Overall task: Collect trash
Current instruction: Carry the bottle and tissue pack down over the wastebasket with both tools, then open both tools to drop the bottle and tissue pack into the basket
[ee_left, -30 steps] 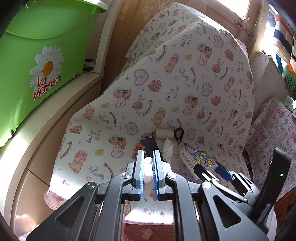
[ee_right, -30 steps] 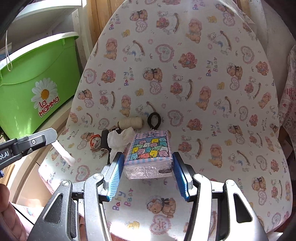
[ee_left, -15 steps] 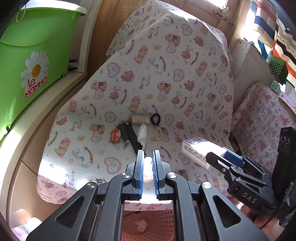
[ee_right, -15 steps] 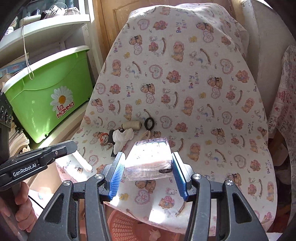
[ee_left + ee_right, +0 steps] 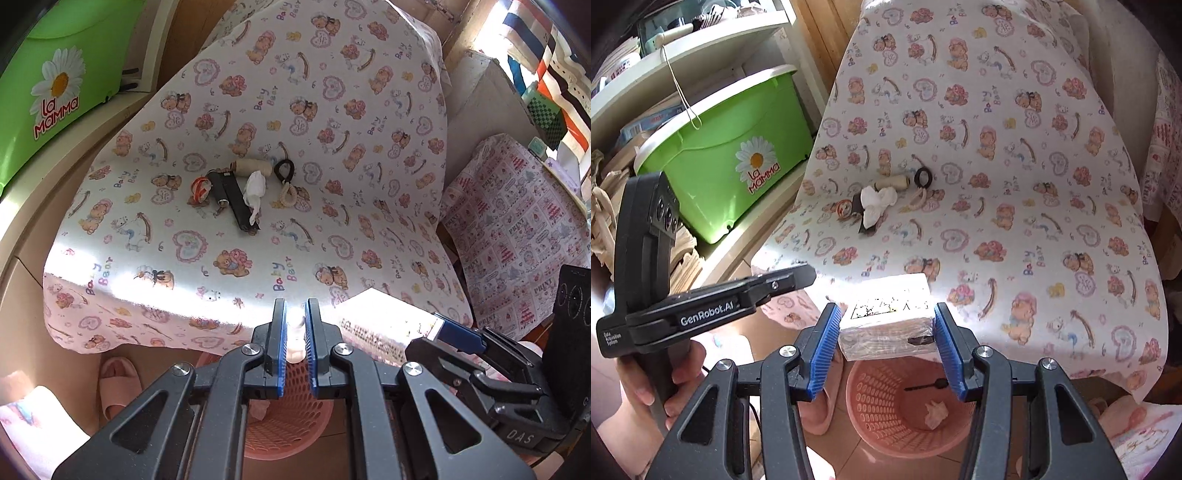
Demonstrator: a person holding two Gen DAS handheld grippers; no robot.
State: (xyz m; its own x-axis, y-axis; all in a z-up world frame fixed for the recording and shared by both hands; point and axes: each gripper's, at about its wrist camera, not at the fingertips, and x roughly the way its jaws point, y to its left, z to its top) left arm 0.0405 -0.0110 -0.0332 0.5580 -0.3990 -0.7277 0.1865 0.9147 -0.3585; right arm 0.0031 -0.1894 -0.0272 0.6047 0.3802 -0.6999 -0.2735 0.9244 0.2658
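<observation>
Right hand-held gripper (image 5: pixel 886 339) holds tissue pack (image 5: pixel 886 319) above basket (image 5: pixel 860 387) rim.

Domestic room: bear-print cloth (image 5: pixel 332 110) over furniture, green storage tub (image 5: pixel 738 155) on cluttered shelving (image 5: pixel 701 48), slipper (image 5: pixel 118 384), pink basket (image 5: pixel 908 406).

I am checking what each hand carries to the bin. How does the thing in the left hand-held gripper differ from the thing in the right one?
The left hand-held gripper pinches a small, slim white object, jaws nearly shut. The right hand-held gripper holds a wide, wrapped tissue pack, jaws far apart. Both hang over the pink basket.
</observation>
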